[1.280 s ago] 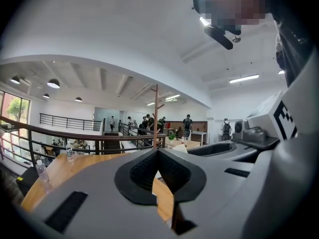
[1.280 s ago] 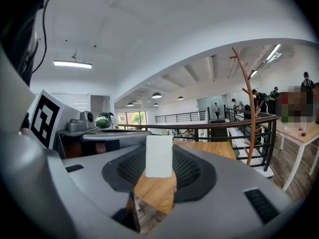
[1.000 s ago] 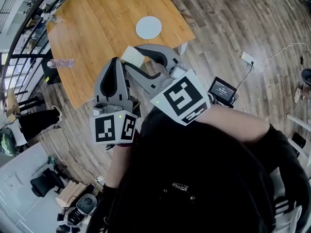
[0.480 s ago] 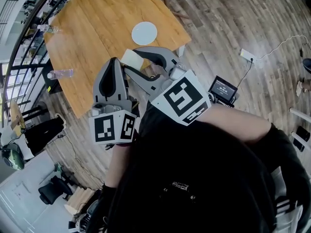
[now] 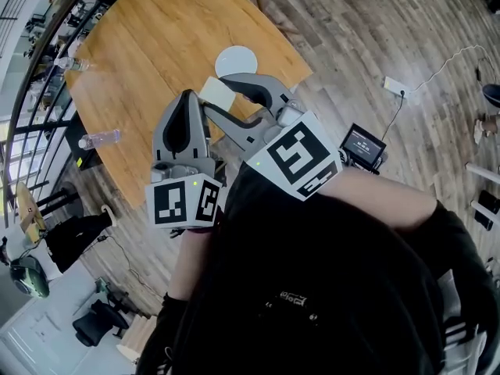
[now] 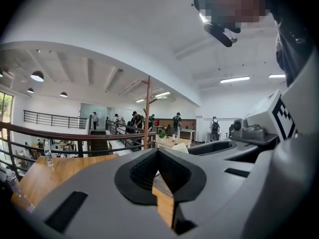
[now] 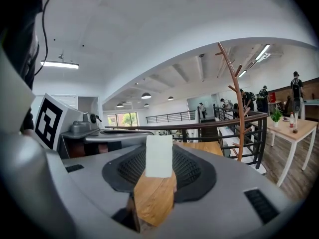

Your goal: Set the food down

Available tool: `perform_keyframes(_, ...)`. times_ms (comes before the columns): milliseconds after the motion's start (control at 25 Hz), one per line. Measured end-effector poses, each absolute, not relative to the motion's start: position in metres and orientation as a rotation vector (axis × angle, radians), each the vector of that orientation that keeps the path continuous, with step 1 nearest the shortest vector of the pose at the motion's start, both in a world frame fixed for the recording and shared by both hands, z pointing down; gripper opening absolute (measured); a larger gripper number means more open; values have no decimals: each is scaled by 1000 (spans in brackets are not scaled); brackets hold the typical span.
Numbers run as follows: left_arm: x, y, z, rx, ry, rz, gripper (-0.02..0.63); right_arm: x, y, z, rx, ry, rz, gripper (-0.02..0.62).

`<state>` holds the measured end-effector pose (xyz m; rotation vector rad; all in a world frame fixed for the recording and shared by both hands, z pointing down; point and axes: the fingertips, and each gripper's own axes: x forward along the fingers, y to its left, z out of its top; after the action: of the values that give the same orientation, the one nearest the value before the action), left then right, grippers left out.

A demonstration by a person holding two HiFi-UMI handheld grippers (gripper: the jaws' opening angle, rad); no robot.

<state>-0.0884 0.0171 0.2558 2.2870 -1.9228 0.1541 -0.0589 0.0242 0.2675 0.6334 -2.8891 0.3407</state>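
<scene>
Wood-plank flooring [image 5: 375, 45] surrounds an orange-brown wooden table [image 5: 148, 45]. Nearest, the left gripper [image 6: 157, 156] has its grey ribbed jaws together, with nothing between them. The right gripper [image 7: 159, 169] has its jaws partly apart, clamped on a pale, smooth, flat rectangular food piece [image 7: 159, 156] standing upright at the jaw tips. Beyond, near the table edge, lies a round white plate [image 5: 237, 59], apart from the food.

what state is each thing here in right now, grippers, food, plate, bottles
left gripper: shut, nothing between its jaws
right gripper: shut on the food, over the table
food: pale slab, gripped, not yet set down
plate: empty, flat on the table
near bottle: upright on the table
far bottle: upright on the table
</scene>
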Motion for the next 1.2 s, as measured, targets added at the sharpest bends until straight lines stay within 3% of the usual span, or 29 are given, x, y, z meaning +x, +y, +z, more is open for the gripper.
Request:
perform_keyframes(680, -198, -46, 245, 2383, -1846, 76, 3, -167, -32, 259, 753, -2840, 278, 170)
perform_keyframes(1200, -232, -69, 262, 2362, -1817, 66, 3, -202, -54, 274, 746, -2800, 301, 170)
